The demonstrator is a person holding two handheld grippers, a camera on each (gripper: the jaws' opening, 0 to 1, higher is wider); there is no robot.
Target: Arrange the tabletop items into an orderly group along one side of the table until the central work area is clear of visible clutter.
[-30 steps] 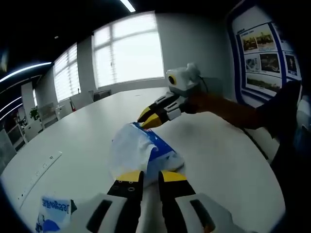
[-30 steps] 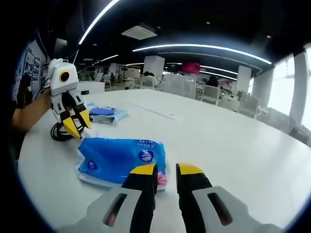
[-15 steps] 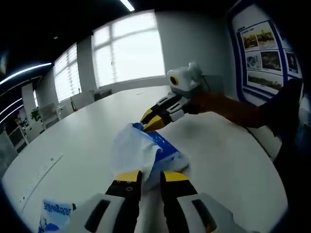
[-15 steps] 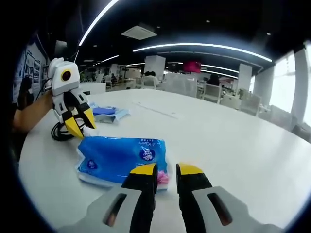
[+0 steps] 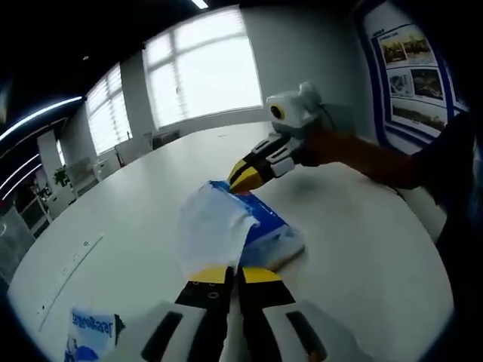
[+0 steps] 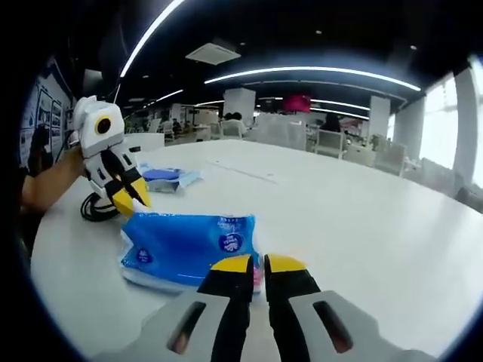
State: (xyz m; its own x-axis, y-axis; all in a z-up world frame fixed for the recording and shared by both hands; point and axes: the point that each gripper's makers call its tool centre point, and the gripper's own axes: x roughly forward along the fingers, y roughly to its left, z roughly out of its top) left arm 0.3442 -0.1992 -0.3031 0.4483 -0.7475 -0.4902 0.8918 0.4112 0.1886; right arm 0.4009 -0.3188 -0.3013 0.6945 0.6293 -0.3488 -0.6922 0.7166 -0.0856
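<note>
Blue tissue pack (image 6: 189, 247) lay flat on the white table (image 6: 362, 226), long axis running between my 2 grippers, 1 end toward each. My left gripper (image 5: 234, 274) had its yellow tips nearly together at the pack's crumpled white end; whether they pinched the wrapper, I could not tell. My right gripper (image 6: 252, 265) sat likewise at the opposite end, tips almost touching. A smaller blue packet (image 6: 164, 176) and a black cable coil (image 6: 94, 209) lay beyond, near the table edge.
</note>
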